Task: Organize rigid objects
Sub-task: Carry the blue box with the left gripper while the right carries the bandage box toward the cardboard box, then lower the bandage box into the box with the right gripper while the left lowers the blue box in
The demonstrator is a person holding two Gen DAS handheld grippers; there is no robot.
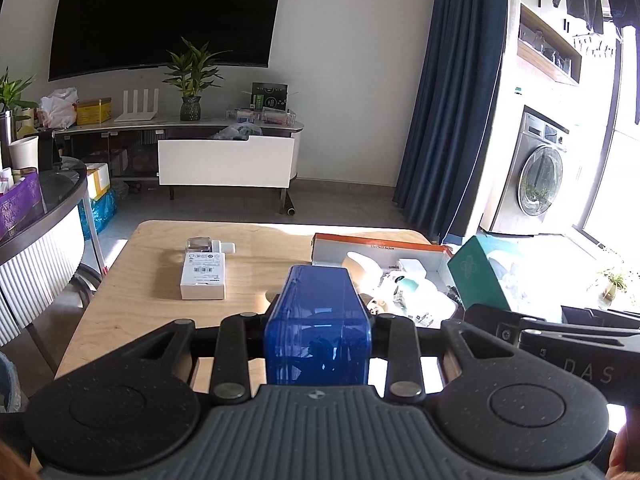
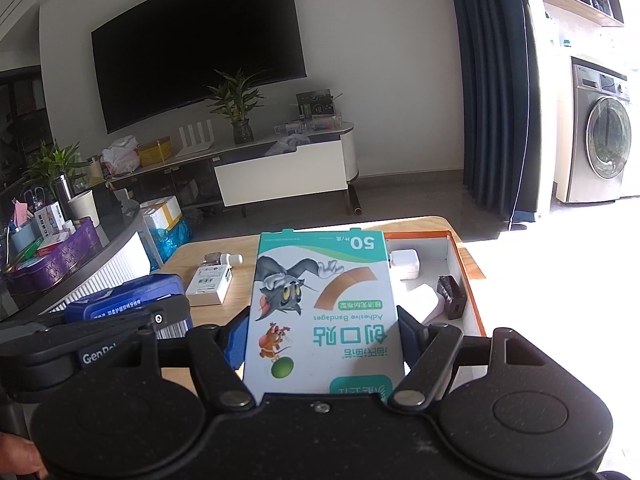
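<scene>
1. Blue plastic case (image 1: pixel 318 328) is clamped between the jaws of the left tool (image 1: pixel 318 322), held above the near edge of the table (image 1: pixel 132 304), pointing forward.
2. Bandage box (image 2: pixel 322 312), teal and white with a cartoon cat, is clamped by its long sides in the right tool (image 2: pixel 322 330), jaws set wide around it, held above the table just left of the tray.
3. Orange-rimmed cardboard tray (image 2: pixel 456 240) sits at the right of the table and holds a white charger (image 2: pixel 405 264), a dark small block (image 2: pixel 452 296) and other white bits.
4. White box (image 1: pixel 203 276) lies flat on the left of the table, with a small clear-topped item (image 1: pixel 199 244) touching its far end.
5. Both tools are loaded and just beside each other, the left arm showing in the right view.
6. Risks, as judged: the tools could knock together while both carry things; the thin bandage box may crush or swivel in the grip; the smooth case may slip; dropping into the crowded tray could shove the charger.
</scene>
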